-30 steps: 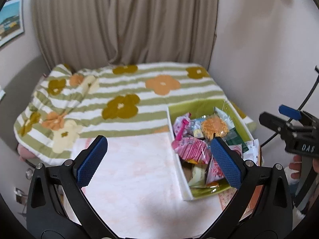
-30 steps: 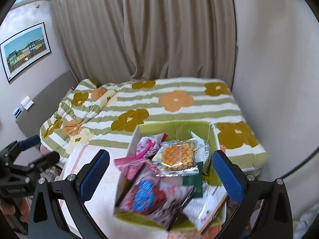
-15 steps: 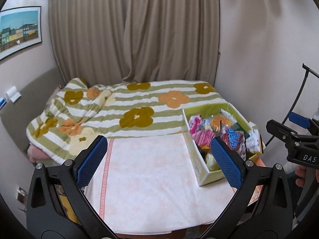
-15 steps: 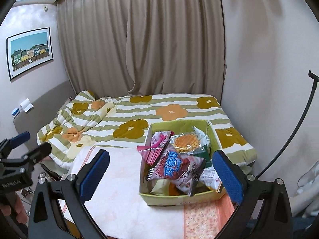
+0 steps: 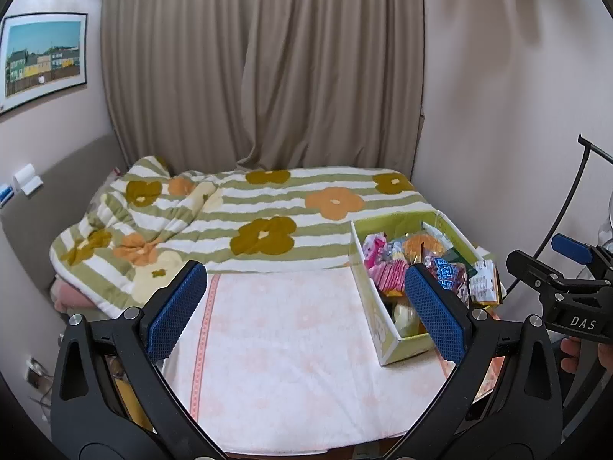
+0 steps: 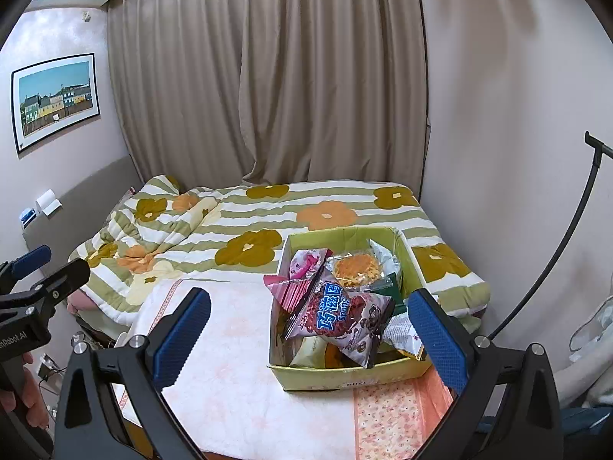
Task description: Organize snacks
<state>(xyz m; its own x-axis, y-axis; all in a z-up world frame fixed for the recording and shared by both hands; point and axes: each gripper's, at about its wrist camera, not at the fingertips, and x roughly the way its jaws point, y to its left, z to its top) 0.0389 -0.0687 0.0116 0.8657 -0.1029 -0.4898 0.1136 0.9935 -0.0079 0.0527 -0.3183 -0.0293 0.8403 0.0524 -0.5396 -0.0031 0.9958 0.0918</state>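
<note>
We pull both grippers back from the green box [image 6: 346,377]: a second ago it filled the lower right of both views, and now it sits smaller, at centre right of the right wrist view and at right of the left wrist view. More of the white cloth [image 5: 291,341] and the flowered quilt [image 5: 268,207] shows around it.

The snacks [image 6: 339,308] lie heaped inside the box, a red-and-blue packet on top, pink packets at its left, a round orange waffle pack behind. In both views we see none on the cloth.

Our left gripper [image 5: 306,308] has its jaws spread wide with nothing between them. Our right gripper [image 6: 310,335] likewise stands wide apart and empty.

We judge this retreat fits either a look-over ahead of sorting or a withdrawal with the packets already gathered. The heap itself reads as loosely piled, not ordered in rows.
</note>
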